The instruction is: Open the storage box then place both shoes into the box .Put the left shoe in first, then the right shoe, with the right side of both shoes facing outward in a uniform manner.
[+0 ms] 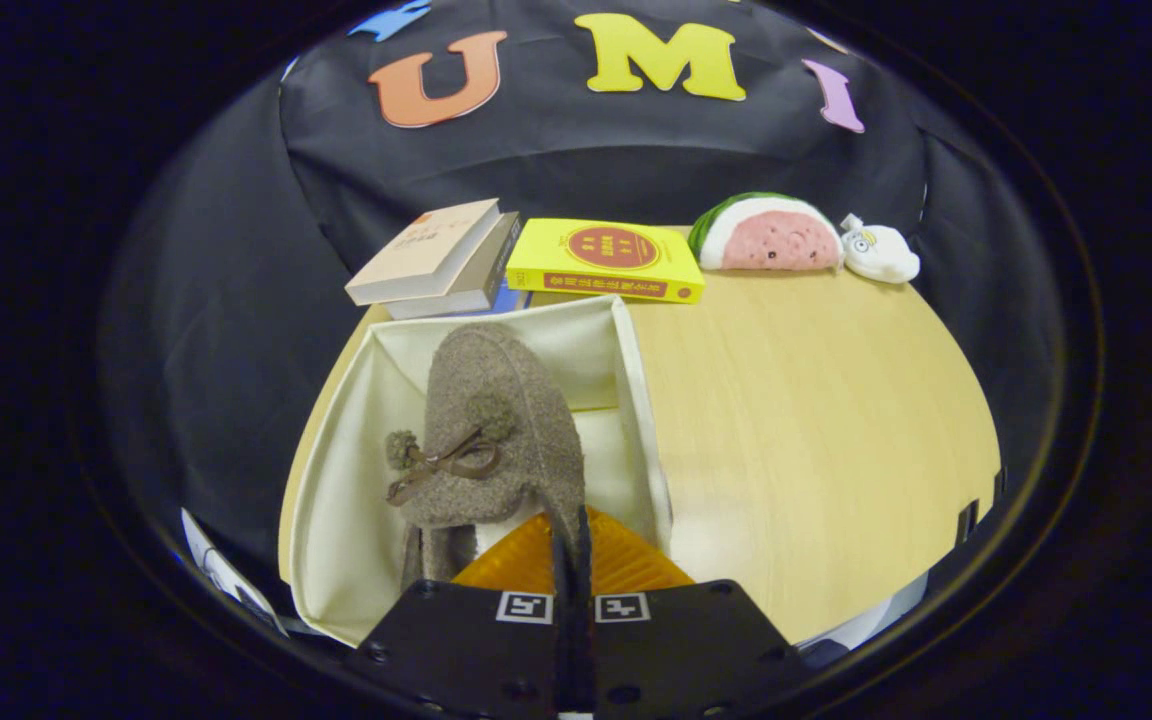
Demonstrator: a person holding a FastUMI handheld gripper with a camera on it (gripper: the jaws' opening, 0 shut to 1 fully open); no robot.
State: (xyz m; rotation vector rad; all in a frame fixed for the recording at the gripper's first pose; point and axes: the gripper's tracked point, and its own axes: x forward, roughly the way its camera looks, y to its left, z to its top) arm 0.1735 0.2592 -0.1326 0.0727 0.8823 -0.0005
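Note:
A grey-brown fuzzy shoe (491, 430) with a brown bow and pompoms hangs toe-away over the open cream storage box (356, 470). My gripper (571, 545) is shut on the shoe's heel edge, the fingers pressed together around the thin rim. The shoe sits inside the box's opening, above its pale floor. A second dark shape (431, 555) lies low in the box just left of my fingers, partly hidden by the held shoe; I cannot tell what it is. The box's right wall (641, 400) stands upright beside the shoe.
The box stands on a round light-wood table (816, 420). Beyond the box lie stacked books (436, 260) and a yellow book (611, 260). A watermelon-slice plush (766, 235) and a small white plush (881, 252) rest at the table's far right.

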